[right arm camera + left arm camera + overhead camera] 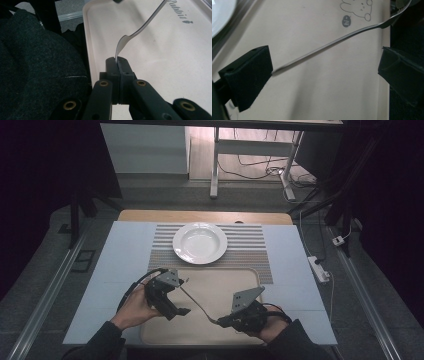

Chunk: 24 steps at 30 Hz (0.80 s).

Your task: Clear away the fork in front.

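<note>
Fork head end hidden btwn right tongs pads; handle cut off by top edge in right gripper view. In left gripper view its near end is blurred, its far end hidden in the dark at top right. Plate cropped at corner.

Both forearms come in from the bottom, dark sleeves on. The left gripper sits in the left hand with its jaws spread wide apart, pointing toward the right one. The right gripper, in the right hand, has its jaws pressed tight together, aimed back toward the left.
</note>
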Each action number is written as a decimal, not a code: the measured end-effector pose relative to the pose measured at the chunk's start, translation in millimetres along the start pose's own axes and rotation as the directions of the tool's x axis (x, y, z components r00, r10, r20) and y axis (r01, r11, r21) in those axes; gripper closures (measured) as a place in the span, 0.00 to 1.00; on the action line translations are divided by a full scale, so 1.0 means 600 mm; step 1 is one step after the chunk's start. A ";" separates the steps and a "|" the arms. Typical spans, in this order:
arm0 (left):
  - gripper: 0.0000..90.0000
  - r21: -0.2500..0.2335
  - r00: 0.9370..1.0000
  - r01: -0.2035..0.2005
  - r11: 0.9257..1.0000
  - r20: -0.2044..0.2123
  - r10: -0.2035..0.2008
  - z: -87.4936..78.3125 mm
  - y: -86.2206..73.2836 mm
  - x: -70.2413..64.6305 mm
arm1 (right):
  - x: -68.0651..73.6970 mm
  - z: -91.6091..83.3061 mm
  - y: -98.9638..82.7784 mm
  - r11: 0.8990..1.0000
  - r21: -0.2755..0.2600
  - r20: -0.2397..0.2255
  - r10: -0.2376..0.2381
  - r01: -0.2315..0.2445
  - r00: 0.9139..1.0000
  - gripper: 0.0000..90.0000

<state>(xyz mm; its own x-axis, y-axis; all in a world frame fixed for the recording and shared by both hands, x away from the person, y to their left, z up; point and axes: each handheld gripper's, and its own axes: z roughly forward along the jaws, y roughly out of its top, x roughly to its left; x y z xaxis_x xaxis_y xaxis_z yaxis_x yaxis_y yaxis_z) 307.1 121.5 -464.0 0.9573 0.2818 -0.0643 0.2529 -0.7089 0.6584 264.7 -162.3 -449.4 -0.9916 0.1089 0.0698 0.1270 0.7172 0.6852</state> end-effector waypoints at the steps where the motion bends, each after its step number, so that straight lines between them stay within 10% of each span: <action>1: 0.01 -0.001 1.000 -0.006 1.000 0.014 0.006 0.003 0.002 -0.001 | 0.000 0.000 0.001 1.000 0.005 -0.001 -0.008 0.008 1.000 0.99; 10: 0.11 0.046 0.990 -0.103 0.994 0.101 0.098 0.020 0.021 0.002 | 0.001 0.006 0.006 0.999 0.011 -0.037 -0.031 0.032 0.999 0.99; 24: 0.50 0.156 0.955 -0.275 0.949 0.161 0.251 0.031 0.038 -0.009 | 0.005 0.004 0.010 0.997 0.024 -0.066 -0.067 0.069 0.996 0.99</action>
<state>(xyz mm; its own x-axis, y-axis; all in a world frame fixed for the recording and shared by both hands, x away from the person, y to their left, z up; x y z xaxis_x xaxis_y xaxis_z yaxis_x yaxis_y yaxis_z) 310.2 91.9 -462.9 0.9998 -0.0130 -0.0173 -0.0020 -0.8510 0.5252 262.9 -155.9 -446.8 -0.9973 0.0145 0.0716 0.0589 0.7393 0.6708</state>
